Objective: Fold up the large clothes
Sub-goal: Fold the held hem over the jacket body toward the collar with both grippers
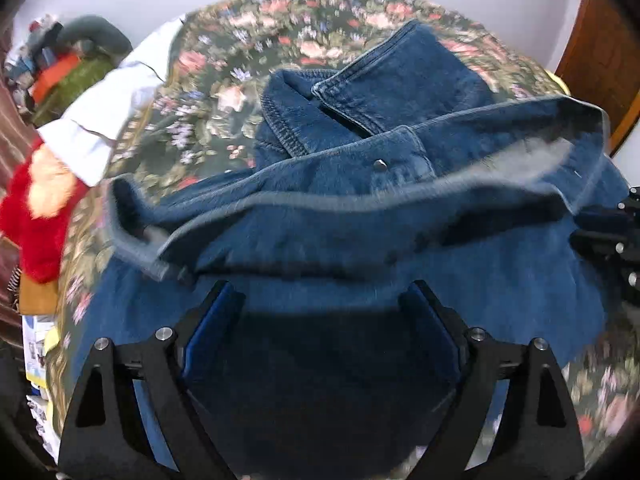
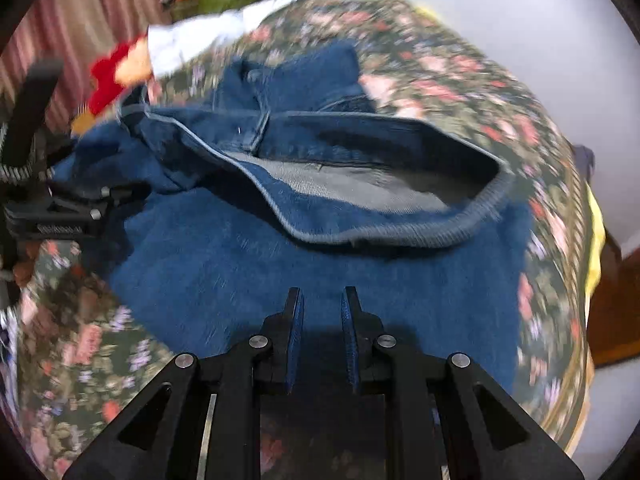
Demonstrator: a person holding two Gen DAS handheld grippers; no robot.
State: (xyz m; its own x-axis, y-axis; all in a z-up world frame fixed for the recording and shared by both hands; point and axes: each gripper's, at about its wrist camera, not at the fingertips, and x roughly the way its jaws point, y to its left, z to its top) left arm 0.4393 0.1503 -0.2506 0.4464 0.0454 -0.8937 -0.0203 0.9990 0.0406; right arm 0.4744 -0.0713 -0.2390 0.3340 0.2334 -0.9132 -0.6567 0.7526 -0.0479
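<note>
A pair of blue denim jeans [image 1: 360,216] lies partly folded on a floral bedspread [image 1: 224,80], waistband open toward me. My left gripper [image 1: 324,296] is open, its fingers wide apart just above the near denim, holding nothing. In the right wrist view the jeans [image 2: 248,248] fill the middle, with the waistband opening [image 2: 360,188] gaping. My right gripper [image 2: 322,300] hovers over the near denim edge with a narrow gap between its pads and nothing between them. The left gripper also shows at the left edge of the right wrist view [image 2: 72,208].
A red and cream soft toy [image 1: 36,208] and a white cloth [image 1: 104,120] lie at the bed's left side. A pile of clothes [image 1: 68,64] sits beyond. A wooden door [image 1: 600,52] stands at the right. A yellow sheet edge [image 2: 596,248] shows.
</note>
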